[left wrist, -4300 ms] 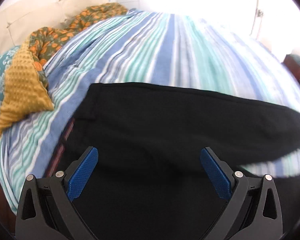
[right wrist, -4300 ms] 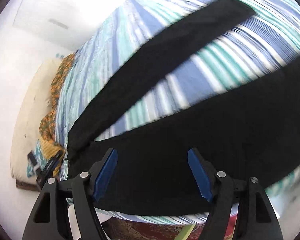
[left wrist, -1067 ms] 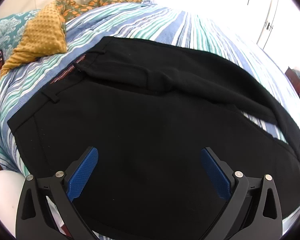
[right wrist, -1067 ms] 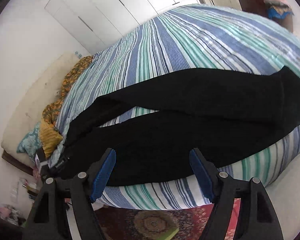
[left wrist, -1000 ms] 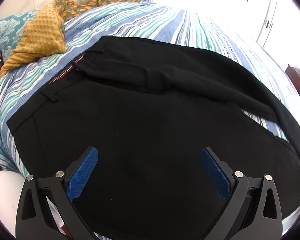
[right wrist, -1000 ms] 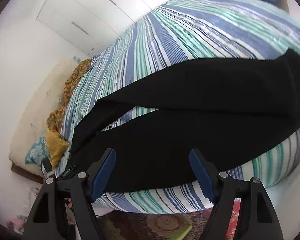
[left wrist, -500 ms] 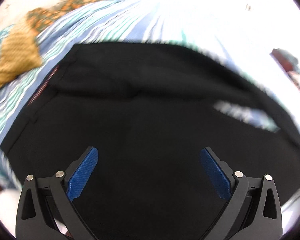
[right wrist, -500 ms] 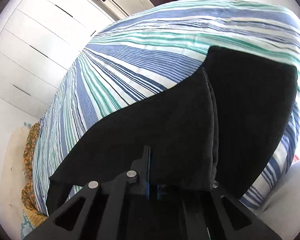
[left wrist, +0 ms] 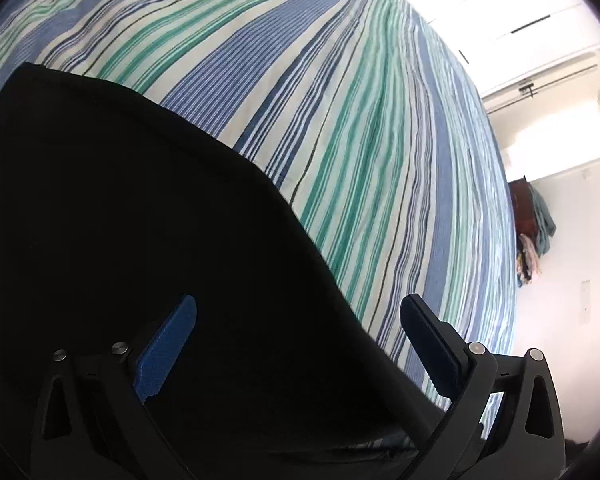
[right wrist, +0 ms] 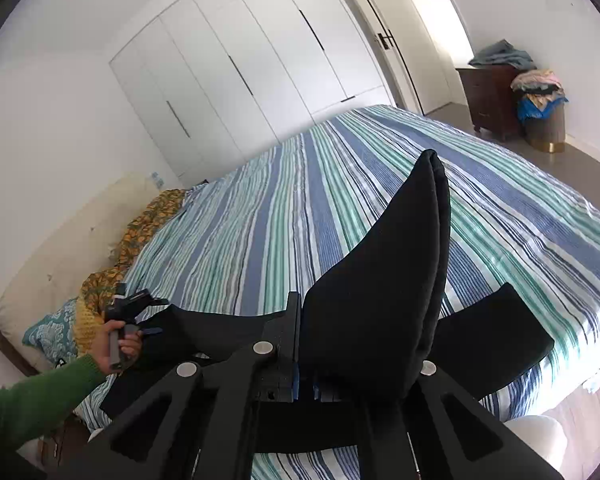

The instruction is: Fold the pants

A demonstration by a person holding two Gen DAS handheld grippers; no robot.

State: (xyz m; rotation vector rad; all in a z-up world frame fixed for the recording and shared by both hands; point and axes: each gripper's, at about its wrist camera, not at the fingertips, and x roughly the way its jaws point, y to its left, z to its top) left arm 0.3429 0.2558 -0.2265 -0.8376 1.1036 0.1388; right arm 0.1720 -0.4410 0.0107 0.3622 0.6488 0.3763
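While the black pants (right wrist: 384,280) are lying along the near edge of the striped bedspread (right wrist: 284,216), the right gripper (right wrist: 306,386) is pinching a doubled fold of one leg, its jaws closed fully on the cloth. The pinched fabric is rising in a peak above the bed, and the other leg end (right wrist: 496,332) is resting flat near the bed's edge.

The left gripper (left wrist: 296,344) is standing wide open, its blue pads (left wrist: 166,346) apart and holding nothing; it is hovering over the pants (left wrist: 120,220) at the waist end, with bedspread (left wrist: 380,120) showing beyond. In the right wrist view the left hand (right wrist: 116,346) is holding that gripper (right wrist: 140,312) near the pillows (right wrist: 56,332); whether it is pressing on the cloth cannot be told.

The step in hand appears to be laying one leg over the other. To do it well:
- the right gripper is best carrying the leg low and taut, so that the two layers are not slipping apart;
- the lifted leg's edge should be landing in line with the flat leg's edge;
- the left gripper could usefully be anchoring the waist so the garment is not dragging across the bed.
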